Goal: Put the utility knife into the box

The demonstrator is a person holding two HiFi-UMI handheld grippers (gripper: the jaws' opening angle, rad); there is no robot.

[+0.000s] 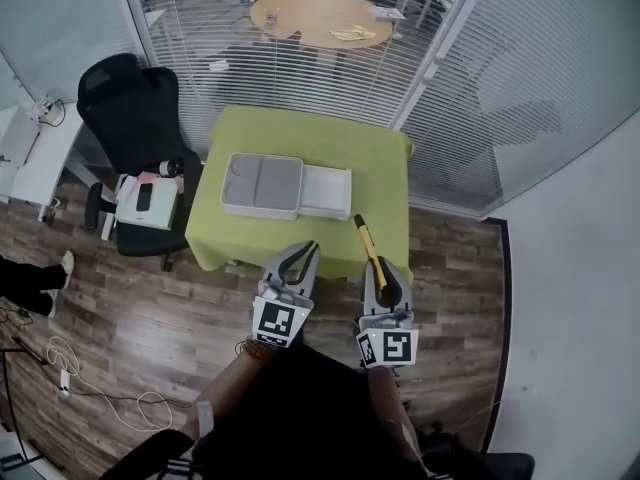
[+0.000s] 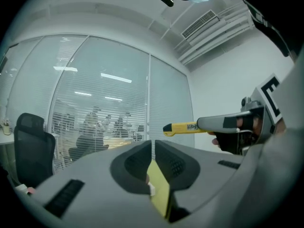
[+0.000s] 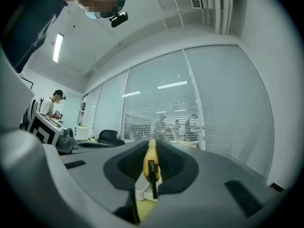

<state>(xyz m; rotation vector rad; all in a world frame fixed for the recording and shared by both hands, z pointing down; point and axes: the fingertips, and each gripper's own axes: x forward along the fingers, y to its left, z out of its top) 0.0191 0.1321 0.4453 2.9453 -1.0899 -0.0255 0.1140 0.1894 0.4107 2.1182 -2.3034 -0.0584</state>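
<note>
A yellow utility knife (image 1: 368, 243) sticks forward out of my right gripper (image 1: 386, 276), whose jaws are shut on its rear half, above the green table's near right edge. In the right gripper view the knife (image 3: 151, 156) stands on edge between the pads. The box (image 1: 262, 185) lies open on the green table (image 1: 380, 158), a grey tray with its white half (image 1: 327, 191) beside it. My left gripper (image 1: 303, 253) hovers over the table's near edge, shut and empty. The left gripper view shows its jaws (image 2: 153, 148) almost touching and the knife (image 2: 181, 128) off to the right.
A black office chair (image 1: 132, 116) with a white device on its seat stands left of the table. Glass walls with blinds run behind it, with a round wooden table (image 1: 320, 18) beyond. A cable (image 1: 100, 393) lies on the wood floor, and a person's foot (image 1: 40, 273) shows at left.
</note>
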